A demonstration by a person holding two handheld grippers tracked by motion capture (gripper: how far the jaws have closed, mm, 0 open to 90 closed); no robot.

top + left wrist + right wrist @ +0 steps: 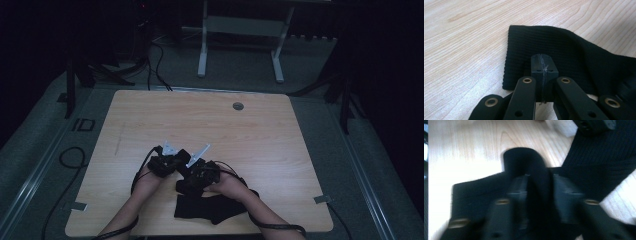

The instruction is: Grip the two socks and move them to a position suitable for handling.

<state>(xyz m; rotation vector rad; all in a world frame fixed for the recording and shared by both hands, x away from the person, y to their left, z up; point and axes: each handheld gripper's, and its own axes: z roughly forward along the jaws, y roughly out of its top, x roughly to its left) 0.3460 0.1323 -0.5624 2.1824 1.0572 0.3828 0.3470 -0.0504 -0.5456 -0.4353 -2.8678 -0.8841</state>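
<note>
— Where is the black knitted cloth point(212, 206)?

— It lies on the near part of the wooden worktop point(260, 135), close to the person's edge, partly under the right hand point(231, 186). In the left gripper view its ribbed edge point(564, 47) spreads flat across the wood.

— What are the left gripper's fingers doing?

— The left gripper point(543, 66) has its fingers pressed together, tips over the cloth near its edge. Whether any fabric is caught between them, I cannot tell.

— And the right gripper?

— The right gripper point(537, 187) shows blurred. Its fingers stand partly apart with a raised fold of the cloth point(529, 162) bunched between them; they seem to pinch that fold.

— How do the two grippers sit?

— From above they are side by side, nearly touching, just beyond the cloth.
</note>
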